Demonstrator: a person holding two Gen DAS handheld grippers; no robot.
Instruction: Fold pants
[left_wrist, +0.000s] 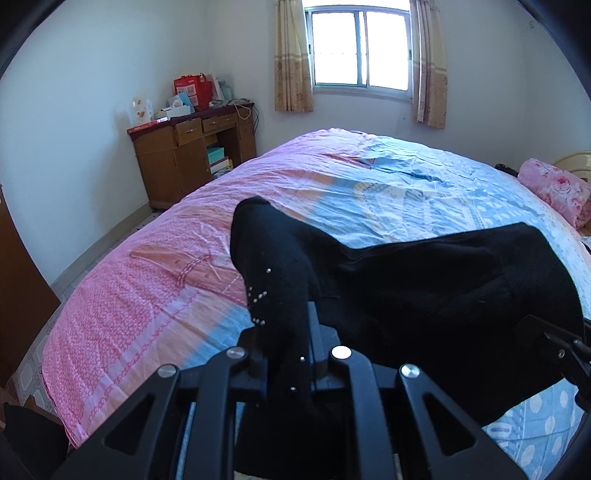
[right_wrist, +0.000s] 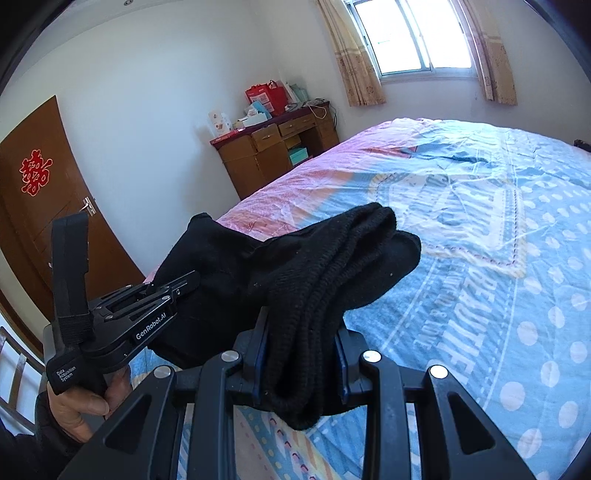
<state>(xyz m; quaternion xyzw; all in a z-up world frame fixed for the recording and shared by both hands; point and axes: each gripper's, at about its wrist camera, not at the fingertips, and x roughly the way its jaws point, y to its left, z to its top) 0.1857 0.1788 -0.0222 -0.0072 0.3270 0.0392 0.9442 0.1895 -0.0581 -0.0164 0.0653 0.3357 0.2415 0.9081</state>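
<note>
The black pants (left_wrist: 424, 291) hang bunched between both grippers above the bed (left_wrist: 147, 280). My left gripper (left_wrist: 291, 332) is shut on a stretch of the fabric with small silver studs; it also shows in the right wrist view (right_wrist: 184, 282), gripping the pants' left end. My right gripper (right_wrist: 301, 328) is shut on a thick ribbed fold of the pants (right_wrist: 295, 277), which droops below the jaws. Its fingers show at the right edge of the left wrist view (left_wrist: 554, 339). Most fingertips are hidden by cloth.
The bed (right_wrist: 498, 240) has a pink and blue patterned cover. A pink pillow (left_wrist: 554, 188) lies at its far right. A wooden desk (left_wrist: 188, 155) with boxes stands by the far wall under a window (left_wrist: 360, 48). A brown door (right_wrist: 44, 206) is at left.
</note>
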